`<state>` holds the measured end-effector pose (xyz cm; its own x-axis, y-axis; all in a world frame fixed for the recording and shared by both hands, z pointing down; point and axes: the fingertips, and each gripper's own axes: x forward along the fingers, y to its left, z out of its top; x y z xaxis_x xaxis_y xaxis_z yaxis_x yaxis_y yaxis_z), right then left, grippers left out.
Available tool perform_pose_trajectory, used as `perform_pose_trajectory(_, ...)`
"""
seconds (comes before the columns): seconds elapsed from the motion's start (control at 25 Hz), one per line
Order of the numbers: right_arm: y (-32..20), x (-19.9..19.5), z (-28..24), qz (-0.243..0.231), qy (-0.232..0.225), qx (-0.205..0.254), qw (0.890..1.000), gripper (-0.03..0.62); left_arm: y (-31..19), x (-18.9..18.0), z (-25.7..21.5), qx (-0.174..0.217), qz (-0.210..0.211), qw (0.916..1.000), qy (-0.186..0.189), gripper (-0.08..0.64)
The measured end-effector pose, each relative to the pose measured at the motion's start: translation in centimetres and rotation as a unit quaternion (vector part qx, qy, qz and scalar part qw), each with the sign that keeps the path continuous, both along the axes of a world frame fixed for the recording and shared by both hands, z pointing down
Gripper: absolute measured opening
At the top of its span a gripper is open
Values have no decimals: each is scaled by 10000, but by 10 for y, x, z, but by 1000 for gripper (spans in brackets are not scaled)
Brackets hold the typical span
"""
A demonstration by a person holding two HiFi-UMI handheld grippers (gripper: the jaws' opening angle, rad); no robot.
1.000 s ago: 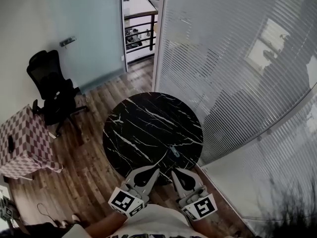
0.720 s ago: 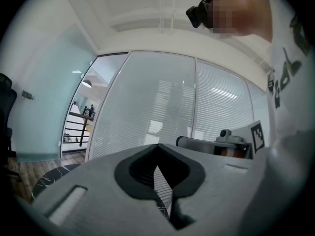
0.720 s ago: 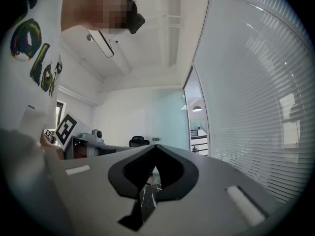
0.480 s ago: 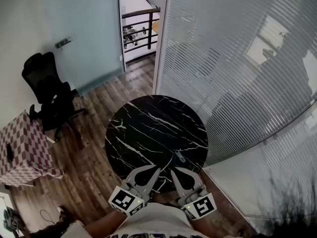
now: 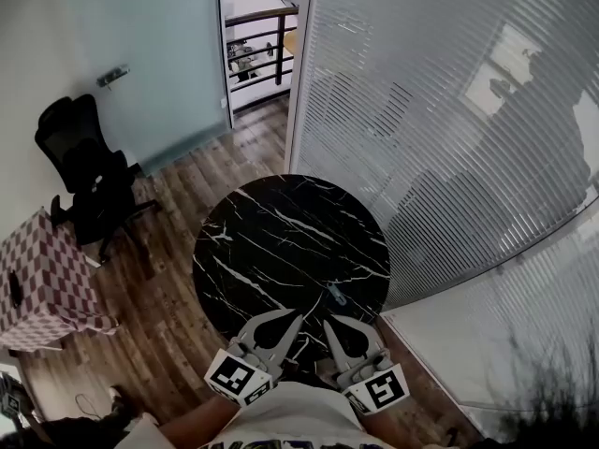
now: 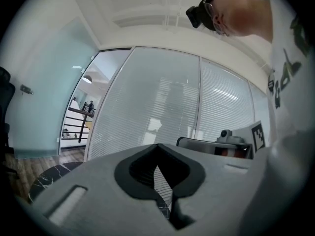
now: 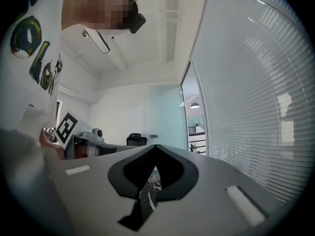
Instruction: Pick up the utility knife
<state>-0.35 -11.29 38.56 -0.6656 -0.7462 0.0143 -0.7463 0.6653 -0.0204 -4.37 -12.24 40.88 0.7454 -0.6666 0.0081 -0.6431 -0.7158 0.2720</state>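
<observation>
Find utility knife (image 5: 334, 296) lying flat on round black marble table (image 5: 271, 237), close to the near right rim, small and pale against the stone

Find left gripper (image 5: 297, 319) closed tip to tip with nothing between the jaws; through the slit behind the tips, only window blinds

Find right gripper (image 5: 328, 324) likewise closed and empty; through its slit, a sliver of marble and no knife

Place both over the near table edge, held level: right tip just short of the knife, left tip beside it and a little farther off

Judge step in hand as approach, no grasp yet

To do it well:
- Take with the right, as the nearer
- Open wide while short of the knife, not above it
- Set jaws across the narrow body, not along it
- Come in low, pads either side of the handle near its middle; blade end not distinguishable here, so check first
- Close squarely; expect a thin flat thing to skate on slick stone
- Lift straight up
- Keep left out of the approach path
</observation>
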Motion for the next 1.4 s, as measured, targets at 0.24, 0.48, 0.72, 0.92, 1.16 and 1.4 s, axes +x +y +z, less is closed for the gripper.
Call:
perform_pose_trajectory(0.24, -6, 11, 0, -39, 90, 1, 10000, 3, -4, 9, 0, -60, -69, 10000, 20, 5)
perform_pose_trajectory(0.48, -10, 21, 11, 2, 142, -75, 9999, 3, -6, 18, 13, -160, -74, 9998, -19, 5)
perform_pose_trajectory(0.72, -15, 28, 20, 99, 178, -171, 9996, 3, -10, 22, 26, -282, -7, 9996, -81, 5)
perform_pose_trajectory(0.92, -23, 39, 44, 196, 317, -315, 9988, 3, -18, 27, 44, -396, 4, 9991, -171, 5)
perform_pose_trajectory(1.16, -33, 48, 72, 255, 459, -469, 9975, 3, -29, 35, 70, -508, 42, 9984, -247, 5)
perform_pose_trajectory(1.4, -49, 56, 107, 261, 617, -718, 9952, 3, -42, 46, 98, -657, 127, 9971, -357, 5)
